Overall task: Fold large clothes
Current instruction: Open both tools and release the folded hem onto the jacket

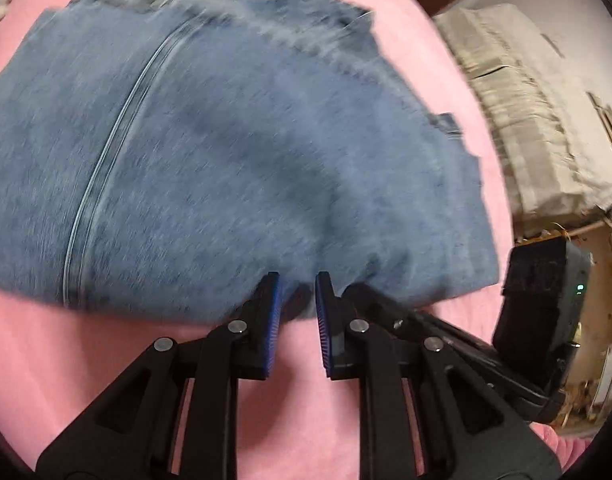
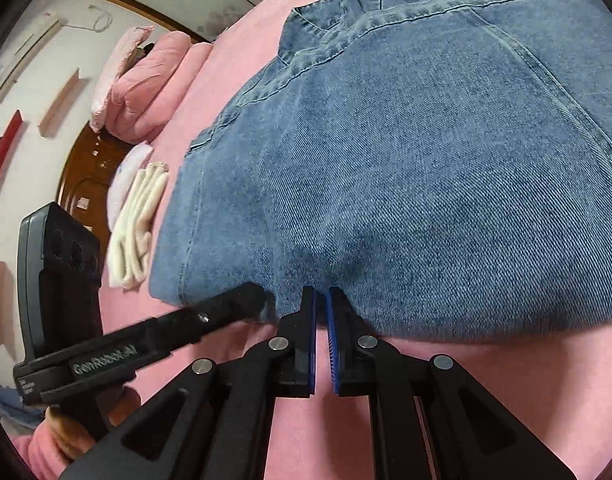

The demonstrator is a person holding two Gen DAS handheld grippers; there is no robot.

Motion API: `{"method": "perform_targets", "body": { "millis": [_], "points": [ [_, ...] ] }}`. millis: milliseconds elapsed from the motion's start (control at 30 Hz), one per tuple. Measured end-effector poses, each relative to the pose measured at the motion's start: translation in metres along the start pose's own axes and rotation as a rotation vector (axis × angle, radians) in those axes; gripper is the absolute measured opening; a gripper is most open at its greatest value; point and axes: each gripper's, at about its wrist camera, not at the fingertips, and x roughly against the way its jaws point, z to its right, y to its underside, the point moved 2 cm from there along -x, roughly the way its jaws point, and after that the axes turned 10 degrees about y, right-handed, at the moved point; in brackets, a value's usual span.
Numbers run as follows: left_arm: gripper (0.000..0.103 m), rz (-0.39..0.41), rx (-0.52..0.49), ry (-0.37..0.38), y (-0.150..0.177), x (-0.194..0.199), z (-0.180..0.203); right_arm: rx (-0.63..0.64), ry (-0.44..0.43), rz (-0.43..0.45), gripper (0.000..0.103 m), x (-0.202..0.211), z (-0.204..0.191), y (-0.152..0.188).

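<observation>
1. Jeans: I see a blue denim garment, folded into a thick stack, lying on the pink bed cover. In the right wrist view the waistband and pocket seams sit at the far end; the near folded edge faces both tongs.
2. Writing: the only legible text I find is "GenRobot.AI", printed in pale letters on the black body of the left gripper as it crosses the right wrist view. A smaller label below it is too small to read.
3. Left gripper: I read its blue pads as standing a narrow gap apart, with their tips at the near edge of the jeans. A dark fold of denim sits between the tips. This view is motion-blurred, so I cannot tell whether the pads press on the cloth.
4. Right gripper: I see its jaws almost pressed together, with only a thin slit between the blue pads. The tips meet the near folded edge of the denim, and the cloth puckers just above them, which indicates a pinch on that edge.
5. Relation: both tongs sit side by side at the same near edge, the left one's tip just beside the right one's.
6. Surroundings: folded cream cloth lies on the cover beside the jeans; pink bedding is piled further off. A grey-beige folded blanket appears beyond the bed in the left wrist view.
</observation>
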Motion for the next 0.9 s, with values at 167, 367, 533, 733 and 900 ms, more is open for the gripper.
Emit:
{"method": "perform_targets", "body": {
  "millis": [167,367,533,733,900],
  "points": [
    [0.01,-0.017,0.017,-0.025,-0.018,-0.017,-0.006,0.052,0.021,0.035,0.007,0.0,-0.007,-0.013],
    [0.001,0.132,0.072,-0.275,-0.034,0.016,-0.03,-0.009,0.147,0.039,0.0,0.014,0.041,-0.022],
    [0.001,0.148,0.169,-0.401,-0.036,0.053,-0.09,-0.109,0.424,0.11,0.0,0.062,0.124,-0.021],
    [0.001,0.12,0.181,-0.66,-0.047,0.075,-0.115,-0.142,0.593,0.111,0.0,0.089,0.143,-0.035],
    [0.001,0.096,0.121,-0.41,-0.035,0.063,-0.072,-0.01,0.294,0.1,0.0,0.069,0.067,-0.03]
  ]
}}
